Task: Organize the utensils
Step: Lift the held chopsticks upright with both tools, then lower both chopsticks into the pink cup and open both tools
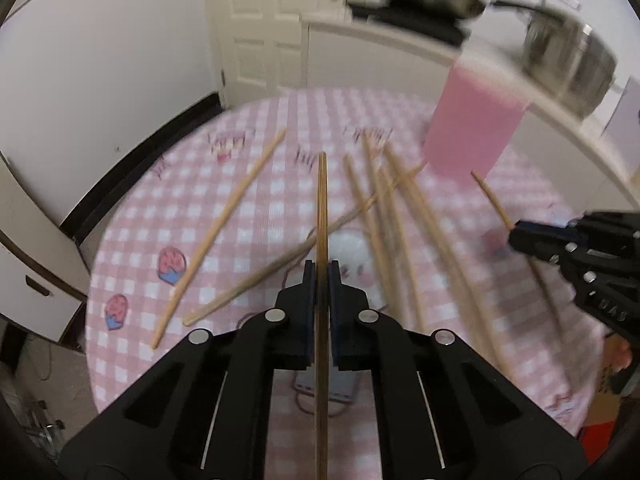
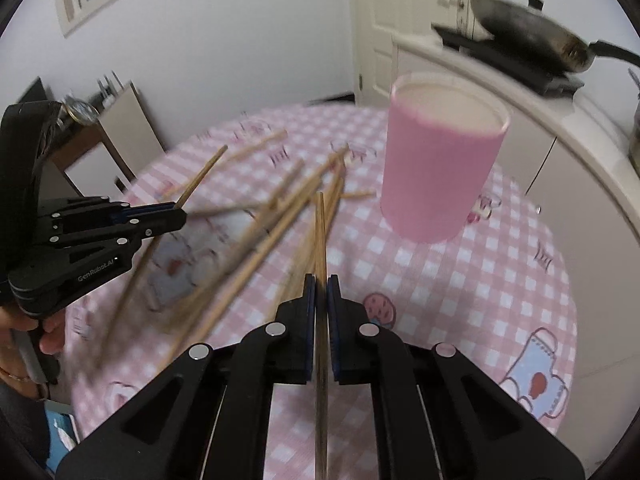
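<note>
Kitchen corner, pink-checked desk (image 2: 500, 280) | left gripper (image 1: 321, 270) clamps one chopstick (image 1: 322, 200) lengthwise between its fingers | right gripper (image 2: 321, 282) likewise clamps another chopstick (image 2: 320, 232), probably aiming for the pink cup (image 2: 440, 168) ahead-right | loose chopsticks (image 1: 384, 208) lie scattered beyond the fingertips.

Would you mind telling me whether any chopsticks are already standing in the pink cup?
No, the pink cup shows only a bare inside at its open top, while the loose chopsticks lie on the tablecloth.
</note>
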{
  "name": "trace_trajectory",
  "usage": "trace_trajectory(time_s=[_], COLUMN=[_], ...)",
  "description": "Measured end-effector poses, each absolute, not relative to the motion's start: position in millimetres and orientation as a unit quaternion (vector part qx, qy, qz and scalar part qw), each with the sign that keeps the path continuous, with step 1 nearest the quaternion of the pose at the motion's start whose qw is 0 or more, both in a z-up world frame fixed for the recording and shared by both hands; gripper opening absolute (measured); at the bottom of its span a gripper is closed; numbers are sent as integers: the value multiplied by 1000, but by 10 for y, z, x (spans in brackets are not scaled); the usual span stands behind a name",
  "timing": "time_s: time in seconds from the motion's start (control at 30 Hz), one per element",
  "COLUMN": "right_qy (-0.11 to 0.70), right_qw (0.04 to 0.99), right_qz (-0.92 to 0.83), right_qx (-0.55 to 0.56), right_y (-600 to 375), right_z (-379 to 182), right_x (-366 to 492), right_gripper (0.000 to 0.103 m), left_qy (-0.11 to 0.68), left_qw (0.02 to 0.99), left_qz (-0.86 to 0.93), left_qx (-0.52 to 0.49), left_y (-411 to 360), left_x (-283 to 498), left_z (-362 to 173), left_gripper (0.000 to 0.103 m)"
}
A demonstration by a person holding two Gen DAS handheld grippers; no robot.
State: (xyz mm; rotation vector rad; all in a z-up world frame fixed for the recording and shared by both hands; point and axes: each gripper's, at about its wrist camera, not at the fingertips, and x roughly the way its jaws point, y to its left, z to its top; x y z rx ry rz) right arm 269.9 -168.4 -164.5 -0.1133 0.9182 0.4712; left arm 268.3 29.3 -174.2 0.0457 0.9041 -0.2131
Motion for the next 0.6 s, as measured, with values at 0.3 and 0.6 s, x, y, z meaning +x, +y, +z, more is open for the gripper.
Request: trace_trajectory(time_s=[0.3,0.6], right_qy=[349,260], right_qw=[907,943], right_qz=[234,206], right_qx=[-35,-38], right_y=[-1938,-2207], right_z=[-778,8], right_x=[2404,2396], right_gripper=[4,4], left_qy=[313,225], left_qw=[939,956], left_qz=[-145,-187], left_qx=[3,-9], left_y=[62,-333], left_x=[2259,2218], left_z=[-674,36], left_gripper=[6,6])
